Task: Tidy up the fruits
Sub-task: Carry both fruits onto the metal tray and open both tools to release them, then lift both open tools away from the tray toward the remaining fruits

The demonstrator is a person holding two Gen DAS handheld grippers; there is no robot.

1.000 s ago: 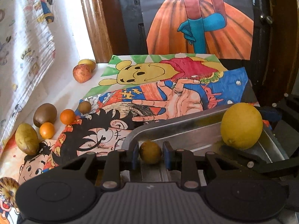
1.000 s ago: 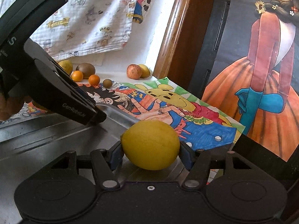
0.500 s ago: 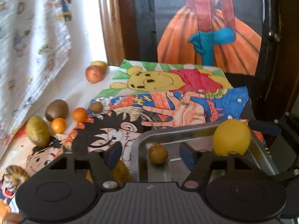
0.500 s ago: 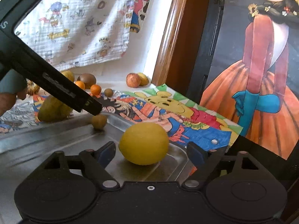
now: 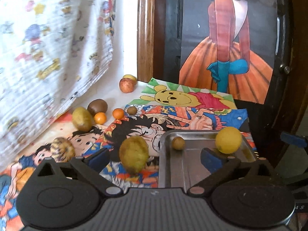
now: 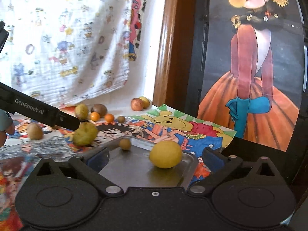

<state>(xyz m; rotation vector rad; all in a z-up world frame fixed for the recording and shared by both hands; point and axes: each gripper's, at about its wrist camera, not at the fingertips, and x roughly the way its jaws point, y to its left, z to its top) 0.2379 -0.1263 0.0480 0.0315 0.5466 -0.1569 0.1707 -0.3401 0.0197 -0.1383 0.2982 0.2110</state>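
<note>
A metal tray (image 5: pixel 192 134) (image 6: pixel 189 158) lies on the cartoon-print table cover. In it sit a yellow lemon (image 5: pixel 228 140) (image 6: pixel 165 154) and a small brown fruit (image 5: pixel 178 143) (image 6: pixel 125 144). My left gripper (image 5: pixel 154 158) is open and empty, pulled back above the tray's left edge. A yellow-green fruit (image 5: pixel 133 154) (image 6: pixel 85 133) lies on the cover just left of the tray, between the left gripper's fingers in view. My right gripper (image 6: pixel 155 156) is open and empty, raised behind the lemon.
More fruit lies at the back left: two small oranges (image 5: pixel 118 113), a kiwi (image 5: pixel 97 106), a yellow-green fruit (image 5: pixel 81 118), a small brown fruit (image 5: pixel 132 110), an apple (image 5: pixel 126 85). A patterned cloth (image 5: pixel 48 48) hangs on the left. A poster (image 5: pixel 227 48) stands behind.
Both grippers opened, let go of the small brown fruit and the lemon in the tray, and drew back and up. The left one swung left.
</note>
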